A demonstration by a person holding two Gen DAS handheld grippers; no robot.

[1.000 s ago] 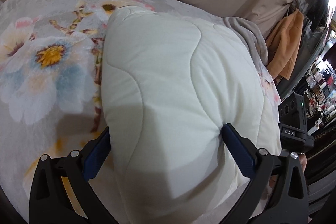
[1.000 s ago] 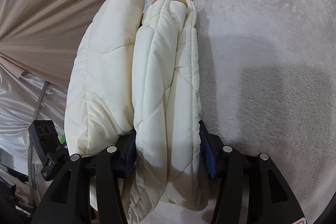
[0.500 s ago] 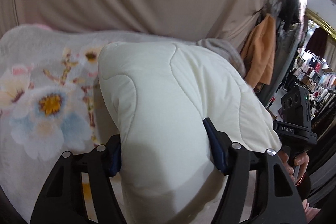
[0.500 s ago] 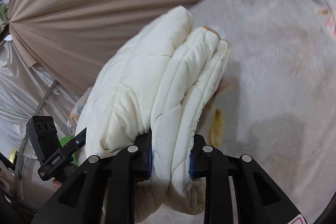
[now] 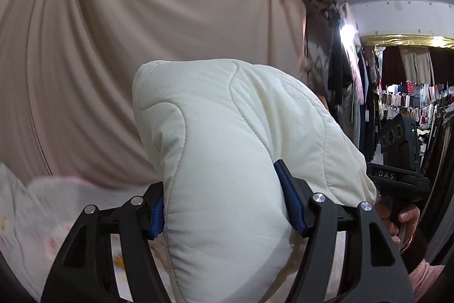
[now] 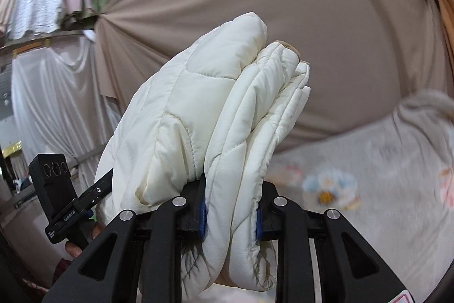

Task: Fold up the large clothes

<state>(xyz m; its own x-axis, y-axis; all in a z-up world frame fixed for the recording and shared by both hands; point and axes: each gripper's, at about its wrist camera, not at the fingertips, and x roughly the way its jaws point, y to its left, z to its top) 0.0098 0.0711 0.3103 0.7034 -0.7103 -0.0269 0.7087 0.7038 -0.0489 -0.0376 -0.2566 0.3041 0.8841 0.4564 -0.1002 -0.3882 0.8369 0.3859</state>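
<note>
Puffy quilted jacket – soft, light, probably slippery – both grippers' jaws pinch its folded bulk above the floral blanket.

Lifted clear of the floral blanket: folded white padded jacket, a second ago lying flat on it, now raised in front of the beige curtain. Blanket shrunk to a blurred strip at 8 o'clock in the left view and pushed off to 4 o'clock in the right view. Left gripper tilted upward, pads drawn closer together, bunching the padding tighter. Right gripper likewise tilted up, gap narrowed on the folded layers. Shop racks newly opened up at 3 o'clock.
</note>
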